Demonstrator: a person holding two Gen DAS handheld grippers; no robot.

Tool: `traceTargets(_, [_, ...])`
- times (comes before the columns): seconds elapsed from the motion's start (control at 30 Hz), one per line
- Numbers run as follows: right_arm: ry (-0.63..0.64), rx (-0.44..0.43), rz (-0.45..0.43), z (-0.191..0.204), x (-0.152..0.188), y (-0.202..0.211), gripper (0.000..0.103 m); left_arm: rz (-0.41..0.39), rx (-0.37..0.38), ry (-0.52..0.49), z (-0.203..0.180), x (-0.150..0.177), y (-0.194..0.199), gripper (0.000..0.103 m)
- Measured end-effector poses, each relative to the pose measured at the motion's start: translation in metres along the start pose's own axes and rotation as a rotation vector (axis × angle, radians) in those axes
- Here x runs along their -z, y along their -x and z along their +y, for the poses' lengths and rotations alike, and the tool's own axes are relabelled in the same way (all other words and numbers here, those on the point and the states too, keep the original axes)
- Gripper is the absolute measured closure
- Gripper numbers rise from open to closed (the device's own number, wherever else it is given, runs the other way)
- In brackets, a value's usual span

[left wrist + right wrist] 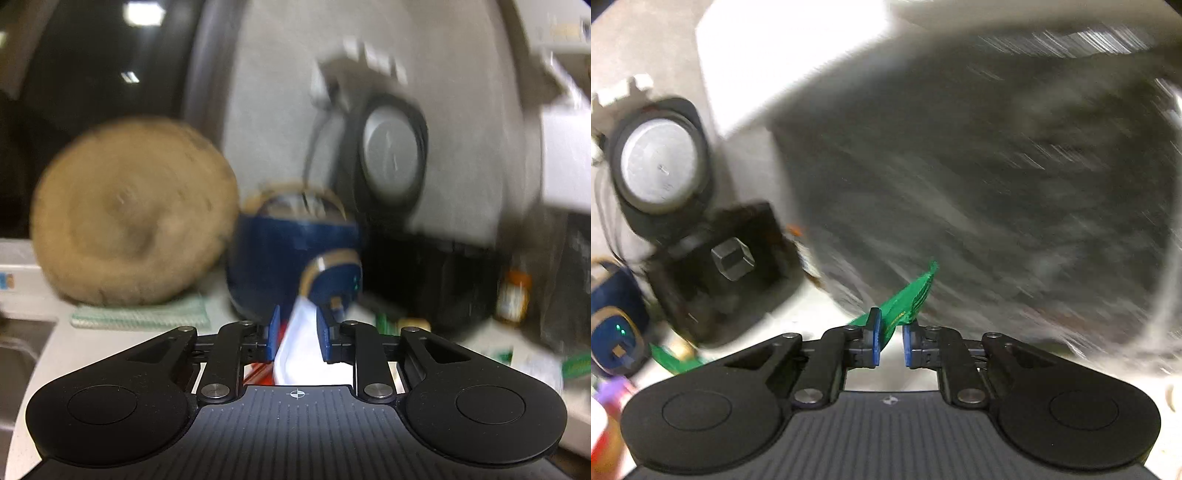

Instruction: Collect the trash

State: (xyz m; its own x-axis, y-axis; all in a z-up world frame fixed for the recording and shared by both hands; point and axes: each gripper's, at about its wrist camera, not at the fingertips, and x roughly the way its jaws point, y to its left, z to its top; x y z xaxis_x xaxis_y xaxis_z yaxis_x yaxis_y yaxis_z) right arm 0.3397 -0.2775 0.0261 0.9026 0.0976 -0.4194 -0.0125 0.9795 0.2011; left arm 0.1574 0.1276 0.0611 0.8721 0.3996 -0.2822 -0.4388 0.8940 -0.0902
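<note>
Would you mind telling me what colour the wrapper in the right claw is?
Green. The wrapper shows best in the right wrist view.

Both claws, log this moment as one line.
left claw: white wrapper between fingers | right claw: green wrapper between fingers | ahead: grey trash bag

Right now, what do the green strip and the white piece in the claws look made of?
The green strip looks like thin glossy plastic wrapper: crinkled, with a jagged end. The white piece looks like matte paper or tissue, softly folded; blur leaves that open.
</note>
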Motion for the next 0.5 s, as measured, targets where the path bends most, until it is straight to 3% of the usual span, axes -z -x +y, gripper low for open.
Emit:
traceTargets(0.07, [-0.013, 0.0, 0.053, -0.019, 0.01, -0.004, 0.086, 0.075, 0.034, 0.021, 0.002, -0.004, -0.012, 0.078])
traceTargets(0.1, [-0.019, 0.0, 0.072, -0.026, 0.014, -0.005, 0.084, 0.062, 0.034, 0.034, 0.004, -0.005, -0.011, 0.078])
traceTargets(0.2, [0.008, 0.007, 0.087, -0.036, 0.024, -0.005, 0.064, -0.013, 0.005, 0.034, 0.003, -0.008, 0.001, 0.078])
traceTargets(0.33, [0.12, 0.062, 0.036, -0.029, 0.033, 0.004, 0.04, -0.137, -0.016, 0.054, -0.007, -0.014, 0.021, 0.078])
traceTargets(0.4, [0.176, 0.083, 0.011, -0.021, 0.037, 0.007, 0.029, -0.155, 0.096, 0.041, -0.025, -0.018, 0.03, 0.078])
traceTargets(0.5, [0.225, 0.066, 0.028, -0.021, 0.039, 0.012, 0.028, -0.034, 0.363, -0.02, -0.067, -0.018, 0.022, 0.078])
